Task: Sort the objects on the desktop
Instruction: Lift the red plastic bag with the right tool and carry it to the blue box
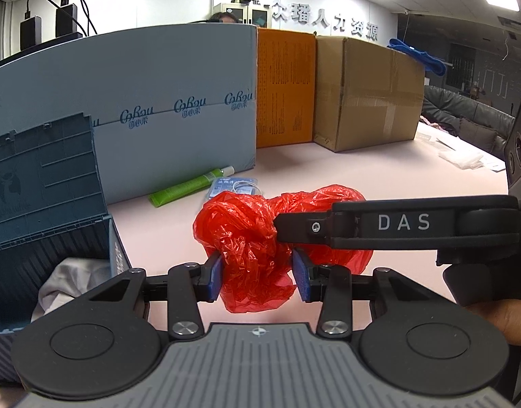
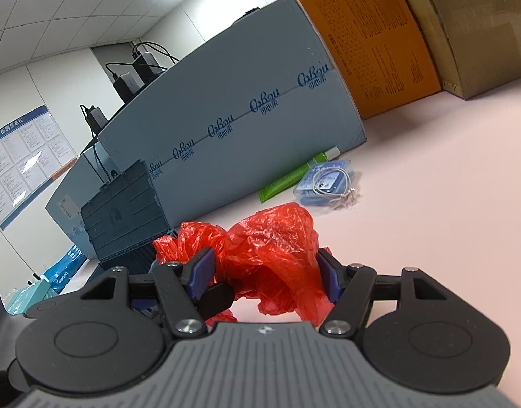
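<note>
Red plastic bag (image 1: 257, 238), crumpled, on the pink tabletop (image 1: 413, 170) at centre. Left gripper (image 1: 258, 273): blue pads pressed into the bag's near fold from both sides, pinching it. Right gripper (image 2: 265, 277): pads spread around a bunched part of the same bag (image 2: 270, 255); whether they squeeze it is hard to tell, since the film hides the contact. Green tube (image 1: 189, 187) at 11 o'clock from the bag, lying against the grey carton (image 1: 158, 102). Blue packet with coiled cable (image 2: 325, 180) just beside the tube. Dark blue crate (image 1: 39, 183) at 9 o'clock, white cloth (image 1: 73, 278) inside.
</note>
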{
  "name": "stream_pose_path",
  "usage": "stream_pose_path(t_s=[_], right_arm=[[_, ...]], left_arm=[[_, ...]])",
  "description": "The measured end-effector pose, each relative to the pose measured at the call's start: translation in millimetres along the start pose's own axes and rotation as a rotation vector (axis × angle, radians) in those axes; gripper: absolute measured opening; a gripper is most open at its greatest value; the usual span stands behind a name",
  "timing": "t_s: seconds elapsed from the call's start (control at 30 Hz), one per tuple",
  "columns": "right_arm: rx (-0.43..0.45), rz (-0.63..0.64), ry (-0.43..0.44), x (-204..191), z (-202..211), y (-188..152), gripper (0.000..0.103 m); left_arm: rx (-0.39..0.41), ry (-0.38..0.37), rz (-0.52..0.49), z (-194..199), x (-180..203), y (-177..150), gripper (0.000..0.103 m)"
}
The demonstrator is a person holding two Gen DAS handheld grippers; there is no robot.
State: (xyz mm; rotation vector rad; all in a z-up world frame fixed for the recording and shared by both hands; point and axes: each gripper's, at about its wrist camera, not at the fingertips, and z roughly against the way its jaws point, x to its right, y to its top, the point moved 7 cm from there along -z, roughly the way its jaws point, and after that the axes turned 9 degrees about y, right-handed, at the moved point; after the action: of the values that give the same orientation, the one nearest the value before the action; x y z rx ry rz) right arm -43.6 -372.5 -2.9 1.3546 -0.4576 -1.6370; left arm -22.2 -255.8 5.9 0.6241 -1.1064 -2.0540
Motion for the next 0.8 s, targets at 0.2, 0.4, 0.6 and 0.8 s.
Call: stream_pose_path(t_s=[0.2, 0.4, 0.6, 0.8], right_arm=[[0.022, 0.028, 0.007, -12, -1, 4, 0.068], [0.034, 0.055, 0.022, -24, -4, 8, 0.068], [0.043, 0.078, 0.047, -39, -8, 12, 0.068], [0.043, 0.103, 0.071, -53, -15, 13, 0.068]], left_arm=[[0.031, -0.001, 0.015, 8, -10, 5, 0.037], [0.057, 0.008, 0.034, 16, -20, 8, 0.037], [0.088, 0.032, 0.05, 27, -33, 12, 0.037], [0.103, 0.056, 0.068, 32, -46, 13, 0.037]])
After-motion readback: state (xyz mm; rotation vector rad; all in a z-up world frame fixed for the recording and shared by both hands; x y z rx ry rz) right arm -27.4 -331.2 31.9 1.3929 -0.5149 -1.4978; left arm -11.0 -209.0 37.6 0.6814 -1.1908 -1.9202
